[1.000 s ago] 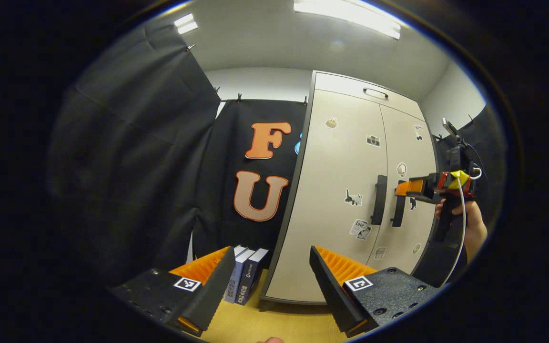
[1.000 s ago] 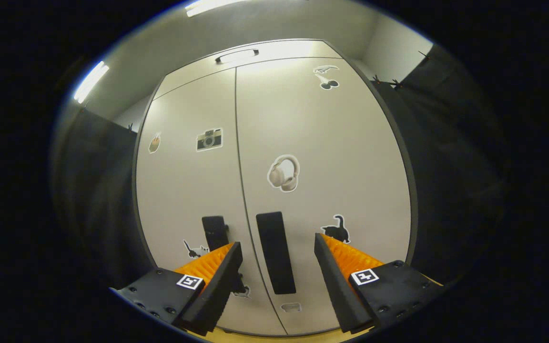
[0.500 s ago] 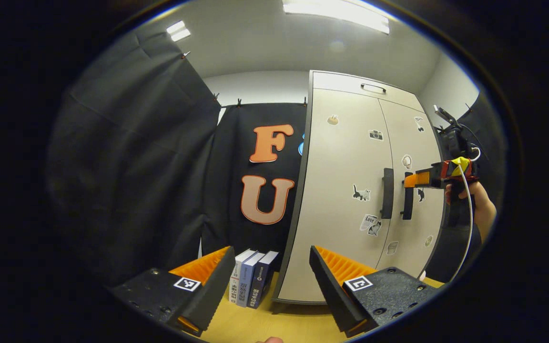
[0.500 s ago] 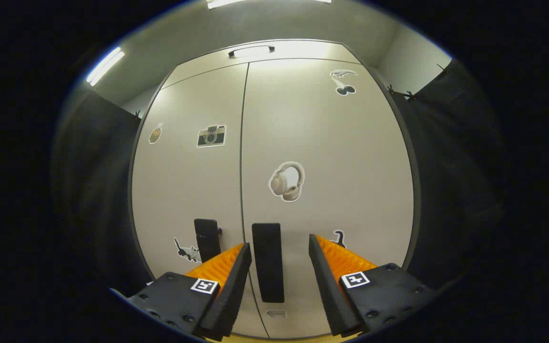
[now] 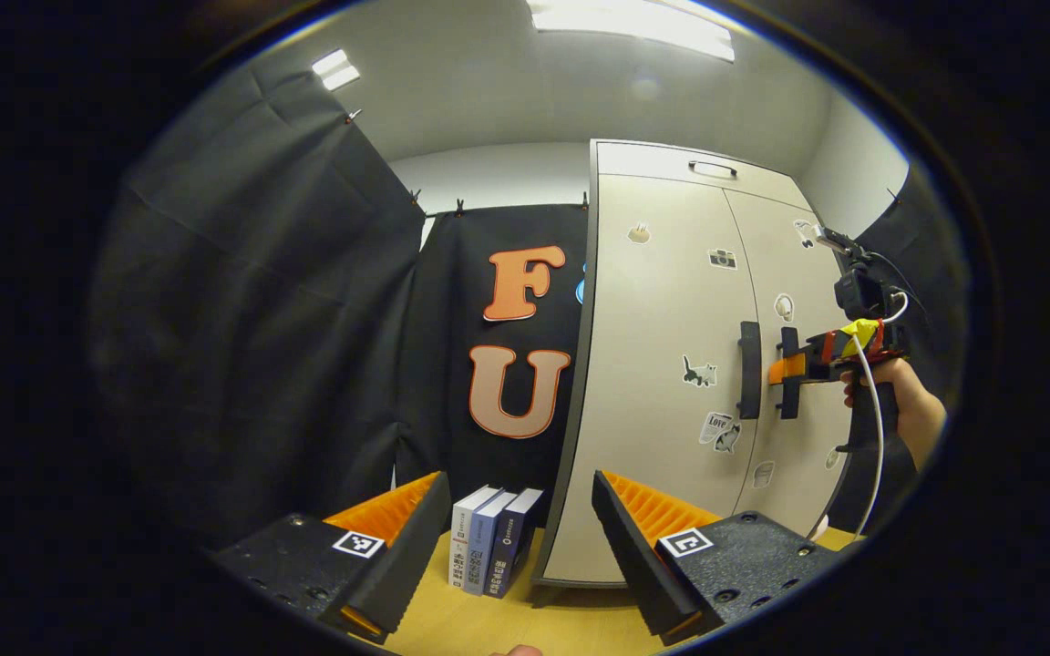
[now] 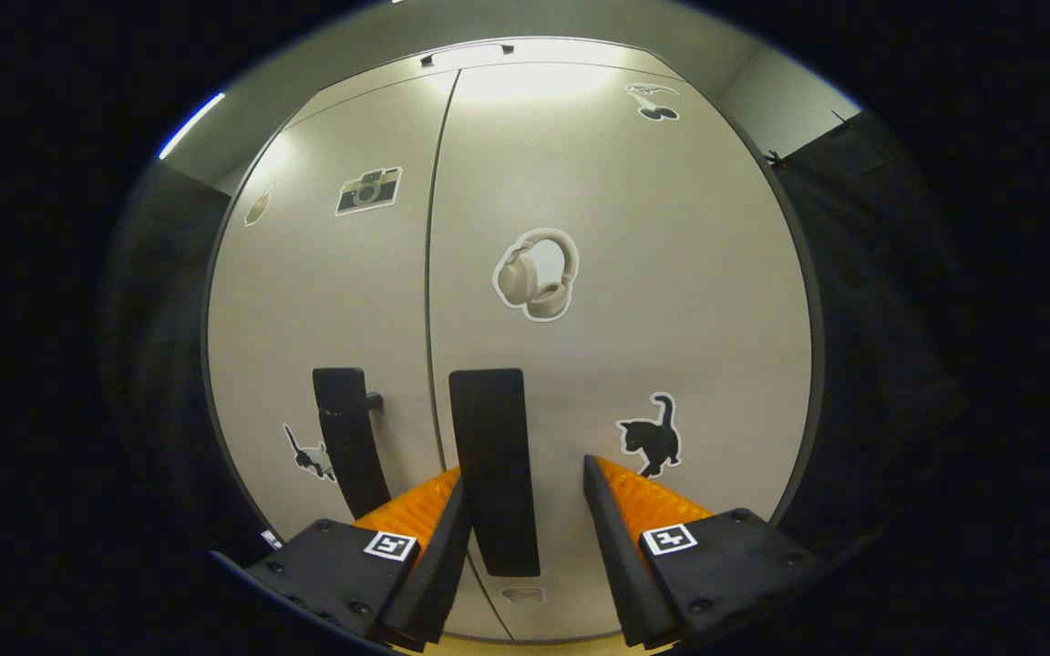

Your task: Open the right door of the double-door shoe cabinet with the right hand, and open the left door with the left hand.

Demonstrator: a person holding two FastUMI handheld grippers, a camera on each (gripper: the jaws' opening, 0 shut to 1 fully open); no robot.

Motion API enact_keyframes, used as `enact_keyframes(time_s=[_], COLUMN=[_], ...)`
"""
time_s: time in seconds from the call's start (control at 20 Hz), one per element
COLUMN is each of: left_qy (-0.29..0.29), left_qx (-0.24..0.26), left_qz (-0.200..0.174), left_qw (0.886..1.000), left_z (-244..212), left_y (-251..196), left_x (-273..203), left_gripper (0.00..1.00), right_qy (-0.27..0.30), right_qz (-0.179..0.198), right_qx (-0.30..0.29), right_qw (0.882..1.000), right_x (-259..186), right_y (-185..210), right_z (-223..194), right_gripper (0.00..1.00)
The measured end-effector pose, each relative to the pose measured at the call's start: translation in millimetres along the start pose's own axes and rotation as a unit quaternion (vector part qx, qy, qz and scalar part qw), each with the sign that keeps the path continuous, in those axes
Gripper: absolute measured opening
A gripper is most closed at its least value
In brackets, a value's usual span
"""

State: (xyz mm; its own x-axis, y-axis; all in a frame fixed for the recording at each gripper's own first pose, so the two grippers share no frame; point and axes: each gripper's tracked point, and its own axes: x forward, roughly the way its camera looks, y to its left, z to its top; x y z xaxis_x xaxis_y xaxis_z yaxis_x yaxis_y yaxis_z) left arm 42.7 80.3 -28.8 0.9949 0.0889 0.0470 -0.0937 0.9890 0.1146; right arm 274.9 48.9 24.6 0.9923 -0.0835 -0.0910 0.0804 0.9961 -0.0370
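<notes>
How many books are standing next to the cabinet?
3: side by side on the floor, left of the cabinet — a white book, a blue book, a dark book. More may hide behind.

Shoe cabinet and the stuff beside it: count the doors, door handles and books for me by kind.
Doors: 2
Door handles: 2
Books: 3
Total: 7

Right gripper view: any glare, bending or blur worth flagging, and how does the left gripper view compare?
Right gripper view: soft glare at the top of the cabinet doors, edges bow, stickers sharp. Left gripper view: ceiling light blown out, cabinet curved, books sharp.
</notes>
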Motion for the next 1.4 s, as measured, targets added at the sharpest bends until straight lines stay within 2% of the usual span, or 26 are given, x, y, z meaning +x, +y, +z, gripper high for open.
enact_keyframes(time_s=[0.1, 0.25, 0.4, 0.6, 1.0, 1.2, 1.25, 1.3, 1.4], left_qy=[0.002, -0.003, -0.001, -0.004, 0.007, 0.016, 0.010, 0.005, 0.007], left_qx=[-0.008, 0.001, 0.005, 0.001, -0.010, -0.011, -0.012, -0.014, -0.018], left_qz=[0.001, 0.007, 0.008, 0.019, 0.011, 0.025, 0.027, 0.026, 0.016], left_qw=[1.000, 1.000, 1.000, 1.000, 1.000, 0.999, 1.000, 1.000, 1.000], left_z=[-0.1, 5.2, 12.4, 22.9, 27.3, 33.8, 40.4, 46.6, 49.6], left_y=[-3.3, -3.0, -7.5, -14.5, -46.7, -59.0, -63.6, -70.3, -86.1], left_x=[-7.6, -16.9, -23.7, -37.2, -54.7, -62.1, -63.7, -66.3, -70.4], left_gripper=[0.94, 0.94, 0.92, 0.94, 0.94, 0.94, 0.92, 0.94, 0.94], right_qy=[-0.003, -0.023, -0.001, 0.007, 0.032, 0.035, 0.037, 0.040, 0.041], right_qz=[0.014, 0.034, 0.049, 0.076, 0.162, 0.185, 0.190, 0.194, 0.206], right_qx=[-0.011, -0.029, 0.003, -0.006, 0.014, 0.022, 0.023, 0.023, 0.018], right_qw=[1.000, 0.999, 0.999, 0.997, 0.986, 0.982, 0.981, 0.980, 0.978], right_x=[0.1, -1.1, -3.6, -14.3, -64.3, -84.9, -90.3, -98.1, -111.8], right_y=[9.3, 14.8, 16.3, 16.3, 8.1, -2.4, -5.7, -9.7, -20.1], right_z=[0.2, -0.9, -4.7, -3.3, -2.8, -3.1, -3.2, -2.9, -2.9], right_gripper=[0.71, 0.38, 0.18, 0.18, 0.19, 0.19, 0.19, 0.19, 0.19])
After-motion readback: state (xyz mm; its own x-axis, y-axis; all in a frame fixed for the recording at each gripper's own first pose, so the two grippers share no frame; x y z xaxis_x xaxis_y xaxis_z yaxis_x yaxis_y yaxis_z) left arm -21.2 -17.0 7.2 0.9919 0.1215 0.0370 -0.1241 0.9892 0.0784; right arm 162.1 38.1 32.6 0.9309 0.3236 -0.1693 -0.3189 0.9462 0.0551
